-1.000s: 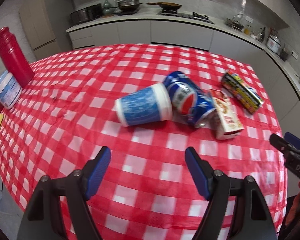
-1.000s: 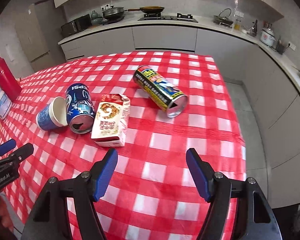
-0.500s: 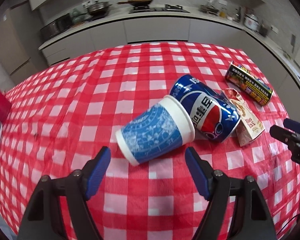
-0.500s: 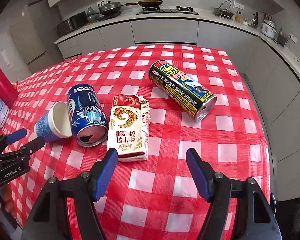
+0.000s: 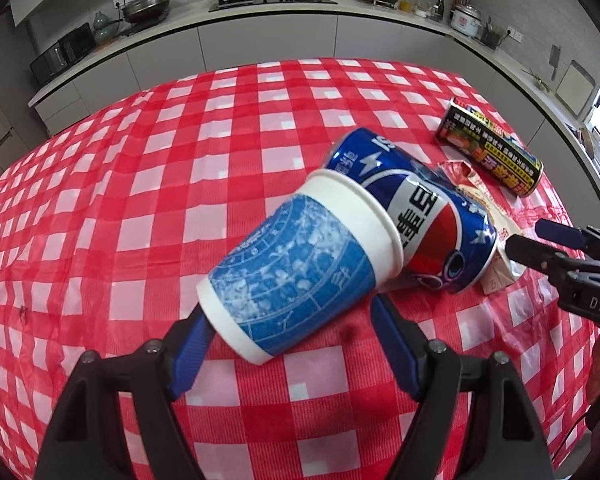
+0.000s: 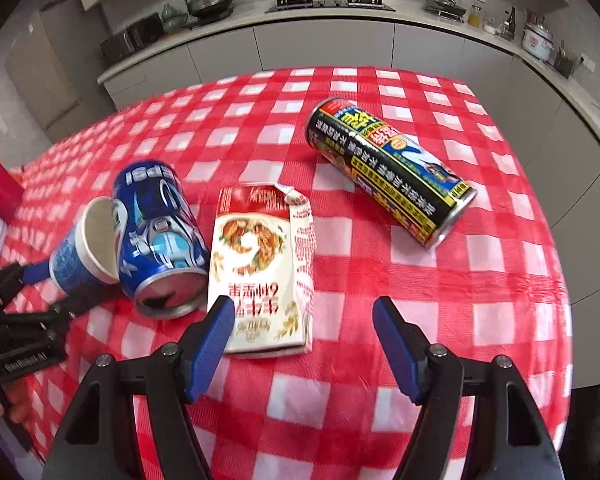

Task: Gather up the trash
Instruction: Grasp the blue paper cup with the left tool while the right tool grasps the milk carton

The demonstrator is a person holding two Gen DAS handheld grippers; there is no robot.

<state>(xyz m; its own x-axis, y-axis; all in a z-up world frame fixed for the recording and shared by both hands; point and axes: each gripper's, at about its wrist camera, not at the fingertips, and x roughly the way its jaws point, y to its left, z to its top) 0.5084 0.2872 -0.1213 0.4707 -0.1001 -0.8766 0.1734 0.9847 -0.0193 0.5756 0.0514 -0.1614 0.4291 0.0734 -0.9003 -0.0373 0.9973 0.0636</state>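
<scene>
**Both grippers low over the trash, nothing gripped yet**

Left wrist view: my left gripper (image 5: 290,338) sits over the paper cup (image 5: 300,268), which lies on its side on the red-checked tablecloth (image 5: 180,200). The cup's base end is between the blue pads (image 5: 190,350); jaws spread, and I see no pad pressing on the cup (the left pad is partly hidden behind the base, so contact there I can't rule out). The cup's rim touches the blue Pepsi can (image 5: 416,216), also on its side. Behind the can is the crumpled milk carton (image 5: 496,216), mostly hidden. The black and yellow can (image 5: 490,146) lies well apart, toward the far right of the table. The right gripper's tips poke in from the right edge, near the carton.

Right wrist view: my right gripper (image 6: 304,332) is released, and its jaws have just been opening a little. The milk carton (image 6: 262,264) lies flat, its near end between the pads (image 6: 216,336), closer to the left one; no squeeze visible. Pepsi can (image 6: 160,236) is just left of the carton, open end toward me, paper cup (image 6: 84,252) against its far side. Black and yellow can (image 6: 392,172) lies alone to the upper right. The left gripper (image 6: 56,288) is at the cup.
</scene>
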